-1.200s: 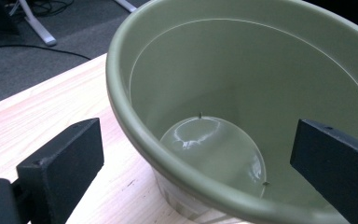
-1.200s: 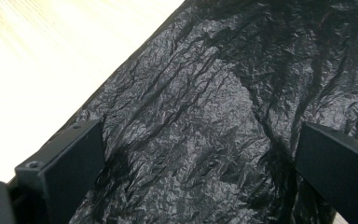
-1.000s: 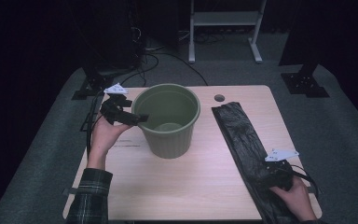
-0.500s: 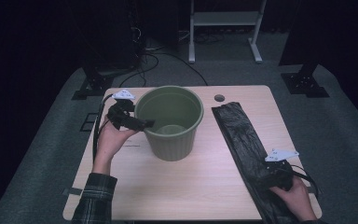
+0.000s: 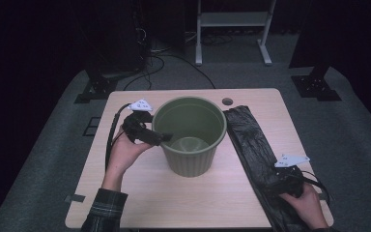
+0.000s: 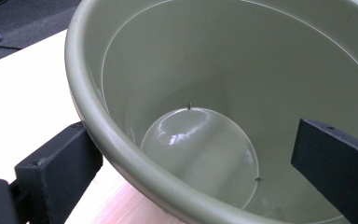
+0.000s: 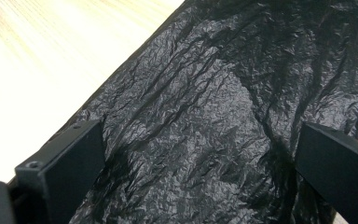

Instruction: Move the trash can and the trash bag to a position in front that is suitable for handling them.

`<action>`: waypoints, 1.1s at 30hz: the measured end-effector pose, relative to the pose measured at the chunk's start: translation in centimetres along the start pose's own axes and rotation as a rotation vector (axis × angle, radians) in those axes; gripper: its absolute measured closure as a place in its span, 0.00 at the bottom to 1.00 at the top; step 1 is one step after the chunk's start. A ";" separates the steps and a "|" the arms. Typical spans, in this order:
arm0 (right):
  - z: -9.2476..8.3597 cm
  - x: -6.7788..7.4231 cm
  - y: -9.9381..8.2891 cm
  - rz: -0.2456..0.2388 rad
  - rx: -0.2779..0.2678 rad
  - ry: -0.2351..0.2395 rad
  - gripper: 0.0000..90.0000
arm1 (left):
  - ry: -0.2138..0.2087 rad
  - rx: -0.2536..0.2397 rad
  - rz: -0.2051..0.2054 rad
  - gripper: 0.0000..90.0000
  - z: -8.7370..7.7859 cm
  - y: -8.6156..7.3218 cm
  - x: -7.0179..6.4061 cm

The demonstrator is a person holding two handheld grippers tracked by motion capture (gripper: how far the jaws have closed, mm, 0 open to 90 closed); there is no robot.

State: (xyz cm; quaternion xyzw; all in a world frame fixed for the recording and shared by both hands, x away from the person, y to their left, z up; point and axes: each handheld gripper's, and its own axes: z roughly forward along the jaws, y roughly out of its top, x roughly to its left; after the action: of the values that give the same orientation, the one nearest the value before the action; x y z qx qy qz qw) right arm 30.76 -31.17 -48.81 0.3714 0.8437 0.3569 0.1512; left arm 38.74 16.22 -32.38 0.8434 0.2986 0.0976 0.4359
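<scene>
Over the last second the green plastic bin (image 5: 189, 135) has slid toward the crinkled black bin bag (image 5: 251, 145), now touching its edge near the middle of the surface (image 5: 140, 193). The left gripper (image 5: 162, 138) straddles the smooth rounded rim, jaws spread. The right gripper (image 5: 282, 181) rests spread over the bag's near end. Lining the bin looks next.

dark room, grey carpet (image 5: 357, 145), white shelf frame (image 5: 232, 19) behind wooden table (image 5: 183, 193).
</scene>
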 end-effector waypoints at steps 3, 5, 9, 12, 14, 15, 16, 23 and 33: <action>0.0 0.0 0.0 0.001 0.000 0.000 0.01 | -0.013 0.000 0.006 0.00 0.2 0.1 -0.8; 0.0 0.0 0.0 0.002 0.001 0.000 0.01 | -0.023 -0.001 0.012 0.00 0.4 0.1 -1.4; 0.0 0.0 0.0 0.002 0.001 0.000 0.01 | -0.049 0.005 0.036 0.00 0.7 0.1 -2.7; 0.0 0.0 0.0 0.000 0.001 -0.001 0.01 | -0.055 0.008 0.046 0.00 0.8 0.1 -3.3; 0.0 0.0 0.0 0.000 0.001 0.000 0.01 | -0.064 0.016 0.055 0.00 1.0 0.2 -3.9; 0.0 0.0 0.0 0.000 0.001 0.000 0.01 | -0.069 0.018 0.060 0.00 1.0 0.2 -4.3; 0.0 0.0 0.0 0.000 0.001 0.000 0.01 | -0.074 0.019 0.064 0.00 1.1 0.2 -4.6; 0.0 0.0 0.0 -0.001 0.001 0.000 0.01 | -0.089 0.002 0.072 0.00 1.2 0.3 -5.6; 0.0 0.0 0.0 -0.001 0.001 0.000 0.01 | -0.037 -0.109 0.048 0.00 -1.9 1.0 -4.1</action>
State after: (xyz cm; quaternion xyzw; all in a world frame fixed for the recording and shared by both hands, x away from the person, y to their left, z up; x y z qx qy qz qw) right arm 30.76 -31.17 -48.81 0.3712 0.8439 0.3565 0.1513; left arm 35.06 14.67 -30.04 0.8269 0.2646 0.1085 0.4842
